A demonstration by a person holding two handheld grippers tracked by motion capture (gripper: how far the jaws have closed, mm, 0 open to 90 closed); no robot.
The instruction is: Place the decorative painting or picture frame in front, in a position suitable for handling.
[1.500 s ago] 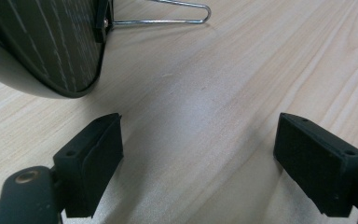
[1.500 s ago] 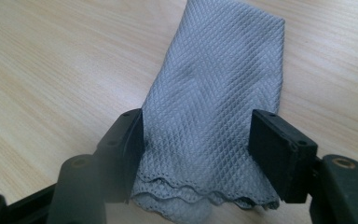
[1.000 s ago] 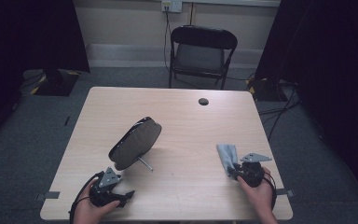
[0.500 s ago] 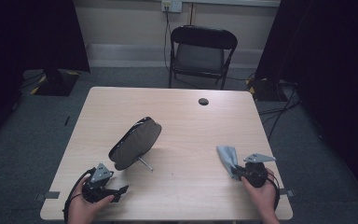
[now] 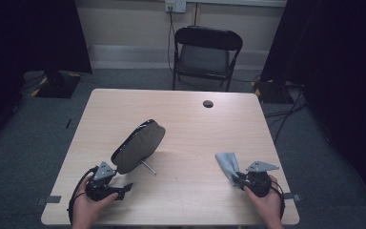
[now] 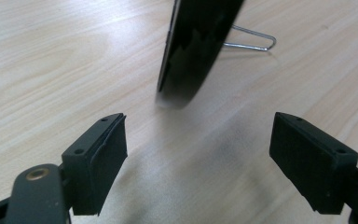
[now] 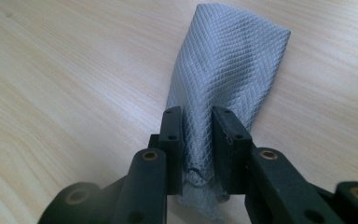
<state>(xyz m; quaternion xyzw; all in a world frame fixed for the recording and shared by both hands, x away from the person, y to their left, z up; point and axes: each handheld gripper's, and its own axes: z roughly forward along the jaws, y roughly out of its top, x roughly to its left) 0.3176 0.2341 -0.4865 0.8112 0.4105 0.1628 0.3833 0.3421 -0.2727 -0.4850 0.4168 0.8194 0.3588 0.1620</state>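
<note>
right gripper point(image 5: 240, 179), near table's point(image 5: 190, 119) front right corner, pinches grey cloth point(image 7: 228, 65), likely for wiping | left gripper point(image 6: 198, 158) wide open, empty, facing propped mirror point(image 5: 138, 146)

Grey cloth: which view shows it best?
The right gripper view: the grey cloth sits close up, weave clear, its near end pinched between the right hand-held gripper jaws. The high view shows it small near the table's right edge.

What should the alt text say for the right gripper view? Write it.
Two black jaws of the right gripper pinch the bunched end of a grey, diamond-textured cloth. The rest of the cloth fans out flat on a pale wooden table beyond the jaws.
</note>
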